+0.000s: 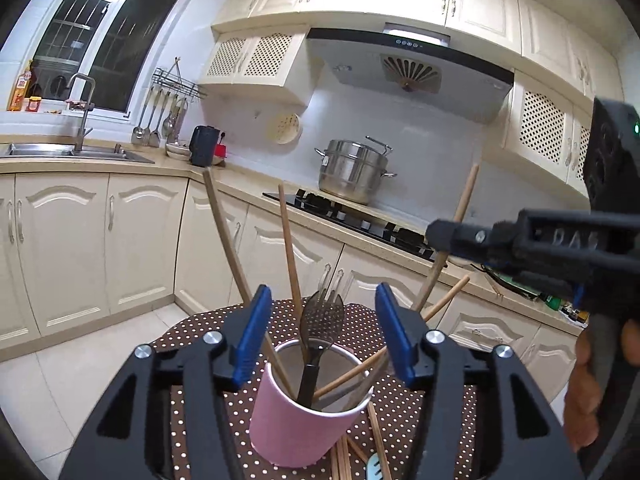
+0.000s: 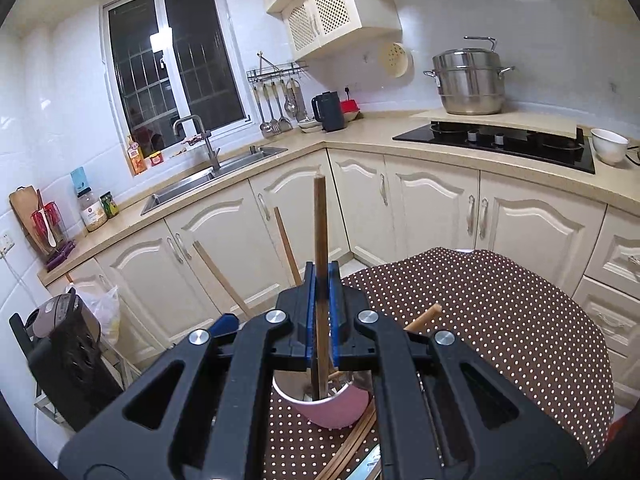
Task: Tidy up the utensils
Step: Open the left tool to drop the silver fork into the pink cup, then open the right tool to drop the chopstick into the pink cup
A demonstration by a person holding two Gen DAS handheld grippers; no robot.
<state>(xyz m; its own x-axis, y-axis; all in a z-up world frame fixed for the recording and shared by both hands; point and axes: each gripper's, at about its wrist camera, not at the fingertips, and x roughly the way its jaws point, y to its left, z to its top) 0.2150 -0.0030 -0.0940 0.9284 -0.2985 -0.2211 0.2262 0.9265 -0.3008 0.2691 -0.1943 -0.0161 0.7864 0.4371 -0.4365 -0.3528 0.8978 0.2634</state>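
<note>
A pink cup [image 1: 294,424] stands on the dotted brown tablecloth [image 1: 192,332] and holds several wooden-handled utensils and a black slotted spatula [image 1: 322,316]. My left gripper [image 1: 320,338] is open, its blue pads either side of the cup's rim. My right gripper [image 2: 321,292] is shut on a wooden utensil handle [image 2: 320,220] that stands upright with its lower end in the pink cup [image 2: 336,410]. The right gripper also shows in the left wrist view [image 1: 448,236], clamped on that wooden handle [image 1: 466,196]. Wooden chopsticks [image 1: 378,436] lie beside the cup.
Cream kitchen cabinets [image 2: 432,200] ring the table. A steel steamer pot [image 2: 470,80] stands by the black hob [image 2: 496,142]. A sink with tap [image 2: 200,172] sits under the window. A rice cooker [image 2: 60,316] stands on a rack at left.
</note>
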